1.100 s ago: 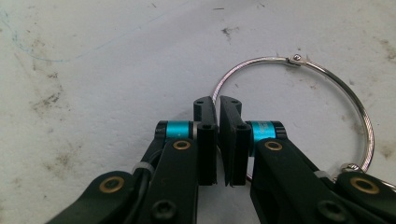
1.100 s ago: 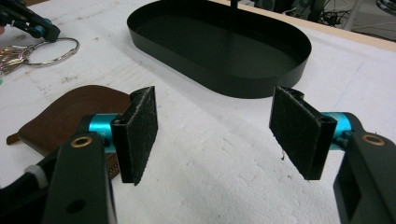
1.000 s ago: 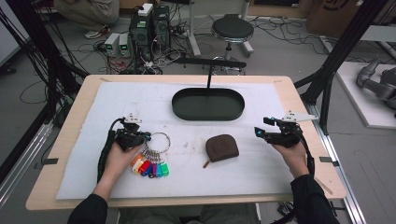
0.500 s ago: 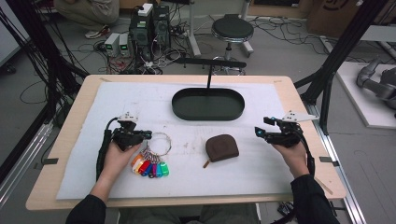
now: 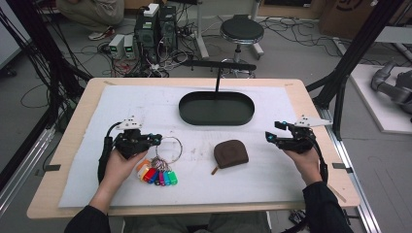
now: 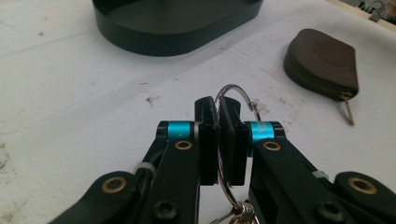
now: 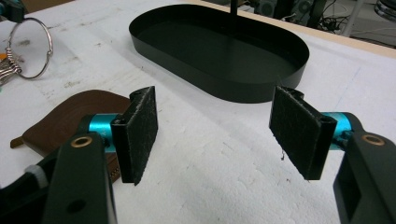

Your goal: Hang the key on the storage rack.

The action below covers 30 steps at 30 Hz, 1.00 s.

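Observation:
A metal key ring carrying several coloured key tags lies left of centre on the white mat. My left gripper is shut on the ring. In the left gripper view the wire of the key ring runs between the closed pads of the left gripper. A brown zipped pouch lies flat in the middle of the mat. My right gripper hovers to the right of the pouch, open, with nothing between its pads; in its own view the right gripper has the pouch low on the left.
A black oval tray sits at the back centre, with a thin black stand rising behind it. The tray's wall lies just ahead of my right gripper. Bare mat stretches between the pouch and the tray.

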Motion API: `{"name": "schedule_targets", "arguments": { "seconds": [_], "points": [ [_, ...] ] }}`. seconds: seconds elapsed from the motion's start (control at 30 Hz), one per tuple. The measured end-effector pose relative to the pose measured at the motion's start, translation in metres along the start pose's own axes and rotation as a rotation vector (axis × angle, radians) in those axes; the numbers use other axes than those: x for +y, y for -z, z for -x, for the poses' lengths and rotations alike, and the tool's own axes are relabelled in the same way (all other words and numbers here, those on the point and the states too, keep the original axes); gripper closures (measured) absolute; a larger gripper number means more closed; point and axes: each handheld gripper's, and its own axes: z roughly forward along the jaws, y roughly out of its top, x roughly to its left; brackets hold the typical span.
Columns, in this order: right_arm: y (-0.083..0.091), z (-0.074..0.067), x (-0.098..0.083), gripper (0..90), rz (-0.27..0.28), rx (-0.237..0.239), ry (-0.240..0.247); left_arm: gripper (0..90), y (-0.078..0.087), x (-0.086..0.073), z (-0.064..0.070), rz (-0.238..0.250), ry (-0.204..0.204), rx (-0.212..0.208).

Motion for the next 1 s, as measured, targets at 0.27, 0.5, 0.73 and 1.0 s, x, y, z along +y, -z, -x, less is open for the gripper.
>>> {"name": "schedule_targets", "arguments": {
  "seconds": [0.27,0.5,0.73,1.0],
  "points": [
    [0.000,0.000,0.000,33.5,0.003,-0.002,0.002,86.1,0.004,0.004,0.017,0.021,-0.058,-0.045],
    [0.001,0.000,0.000,33.5,0.005,-0.001,0.001,85.9,0.004,0.004,0.019,0.019,-0.066,-0.061],
    [0.001,0.001,0.000,33.5,0.004,0.001,0.001,82.9,0.002,0.003,0.021,-0.018,-0.079,-0.095],
    [0.001,0.001,0.000,33.7,0.008,-0.001,0.004,85.8,-0.001,0.002,0.024,-0.045,-0.101,-0.101]
  ]
}}
